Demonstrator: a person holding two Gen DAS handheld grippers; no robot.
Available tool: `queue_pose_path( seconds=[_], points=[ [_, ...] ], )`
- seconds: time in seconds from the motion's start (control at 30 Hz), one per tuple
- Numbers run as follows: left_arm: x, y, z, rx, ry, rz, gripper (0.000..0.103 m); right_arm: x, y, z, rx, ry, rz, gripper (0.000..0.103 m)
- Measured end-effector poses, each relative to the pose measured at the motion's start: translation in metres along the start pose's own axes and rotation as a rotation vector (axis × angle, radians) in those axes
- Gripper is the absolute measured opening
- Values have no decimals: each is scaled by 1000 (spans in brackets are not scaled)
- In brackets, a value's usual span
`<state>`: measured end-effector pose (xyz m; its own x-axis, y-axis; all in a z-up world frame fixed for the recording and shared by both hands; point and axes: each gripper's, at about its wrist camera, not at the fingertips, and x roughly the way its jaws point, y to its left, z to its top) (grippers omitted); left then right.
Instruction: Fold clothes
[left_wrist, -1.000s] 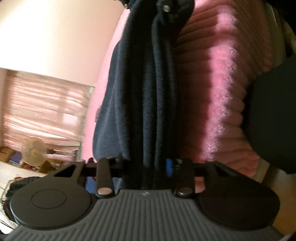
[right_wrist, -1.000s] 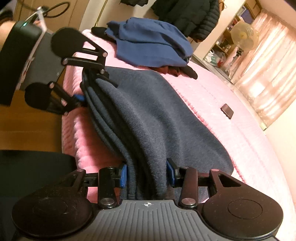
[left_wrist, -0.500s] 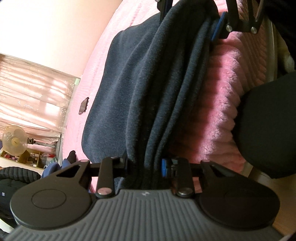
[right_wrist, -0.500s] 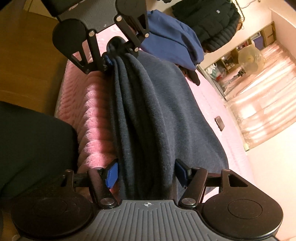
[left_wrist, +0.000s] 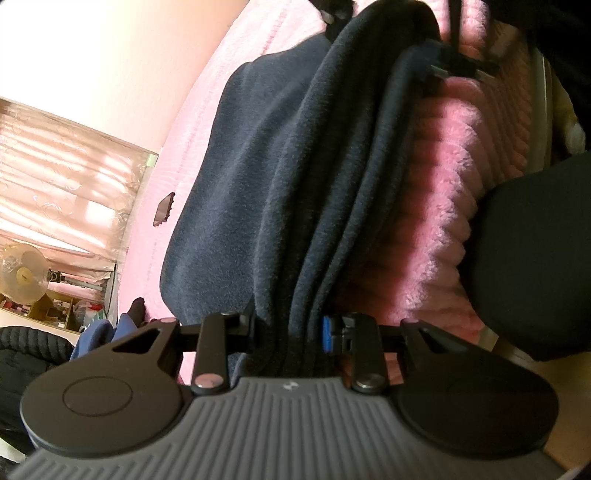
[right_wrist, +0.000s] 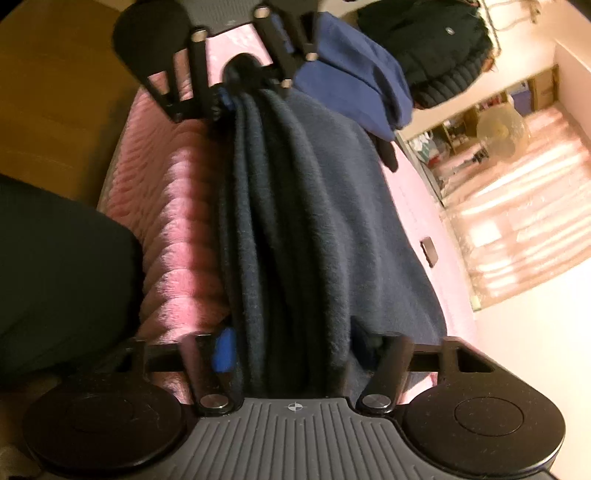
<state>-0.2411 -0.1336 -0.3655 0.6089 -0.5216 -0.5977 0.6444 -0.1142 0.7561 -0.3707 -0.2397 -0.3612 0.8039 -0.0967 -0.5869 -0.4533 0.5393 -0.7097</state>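
Both grippers, left gripper (left_wrist: 288, 328) and right gripper (right_wrist: 291, 350), stay clamped on the bunched dark fleece (right_wrist: 314, 221), now lowered onto the pink bed (right_wrist: 166, 221) (near edge); another fold seems laid.

Bedroom: pink bed (right_wrist: 166, 206), curtains (right_wrist: 517, 236), fan (right_wrist: 498, 131).

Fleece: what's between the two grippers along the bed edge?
Only the fleece itself: gathered folds span from the right gripper to the left gripper, over the pink blanket. Clearest in the right wrist view.
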Motion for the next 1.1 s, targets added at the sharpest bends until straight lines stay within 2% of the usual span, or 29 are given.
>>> queue_pose_path(
  seconds=[0.07, 0.17, 0.33, 0.47, 0.6, 0.67, 0.73, 0.83, 0.9, 1.0, 1.1],
  points=[
    [-5, 4, 4, -2, -13, -7, 26, -5, -9, -2, 5, -17, 5, 34],
    [-16, 13, 16, -1, -59, -14, 26, -19, -29, -10, 10, -47, -10, 31],
    [-22, 47, 67, 4, -174, 23, 25, -38, -96, -32, 59, -38, -40, 31],
    [-7, 78, 124, 30, -288, 80, 25, -47, -159, -62, 69, 11, -140, 31],
    [8, 85, 179, 39, -398, 119, 24, -67, -194, -96, 71, 63, -281, 31],
    [15, 62, 195, 73, -428, 84, 25, -75, -189, -119, 81, 99, -324, 32],
    [27, 27, 203, 110, -427, 21, 26, -76, -168, -144, 101, 135, -314, 32],
    [41, -31, 203, 177, -380, -66, 27, -64, -119, -179, 158, 207, -213, 34],
    [39, -57, 197, 193, -369, -52, 29, -57, -91, -191, 212, 247, -125, 35],
    [31, -56, 188, 118, -353, -61, 31, -67, -78, -194, 287, 233, -174, 41],
    [18, -39, 180, 22, -344, -112, 34, -81, -93, -198, 427, 233, -167, 47]
  ],
)
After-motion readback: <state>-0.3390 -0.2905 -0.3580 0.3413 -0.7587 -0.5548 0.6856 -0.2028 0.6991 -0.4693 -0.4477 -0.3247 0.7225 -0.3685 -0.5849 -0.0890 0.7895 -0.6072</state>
